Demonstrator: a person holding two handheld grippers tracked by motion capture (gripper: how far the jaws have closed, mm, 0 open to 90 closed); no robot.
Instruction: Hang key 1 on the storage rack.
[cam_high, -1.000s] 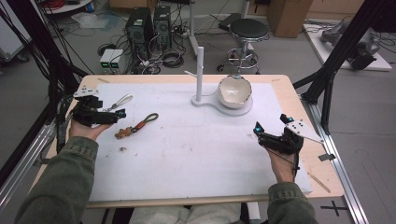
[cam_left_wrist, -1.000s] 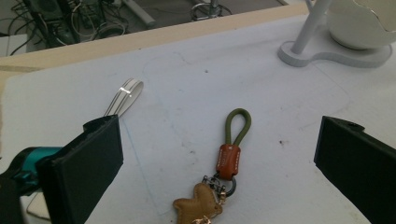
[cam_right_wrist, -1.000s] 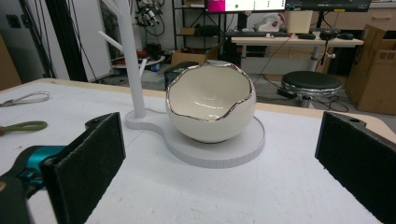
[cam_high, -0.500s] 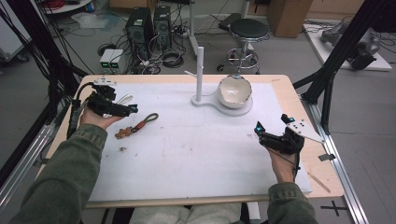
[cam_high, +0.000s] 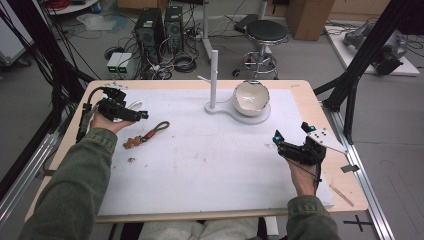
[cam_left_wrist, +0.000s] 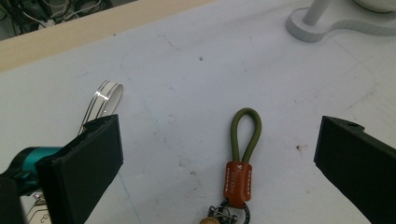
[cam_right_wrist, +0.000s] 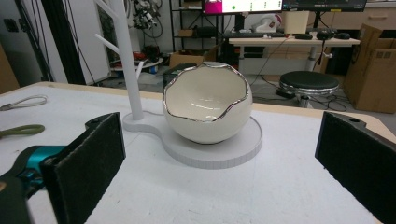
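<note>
A keychain lies on the white mat at the left: an olive cord loop, a brown leather tab and a wooden charm. My left gripper hovers just left of it, open. In the left gripper view the left gripper has one jaw on each side of the cord loop, touching nothing. My right gripper is held open near the mat's right edge. The right gripper faces a white egg-shaped bowl on a stand.
The bowl sits on a white stand base with an upright pole and side pegs, at the back centre. A silver-white strap loop lies by the left gripper. Computers, cables and a stool stand beyond the table.
My left gripper has risen from the table's left edge, moved away from me and rightward, and now points at the keychain. The right gripper has stayed put.
</note>
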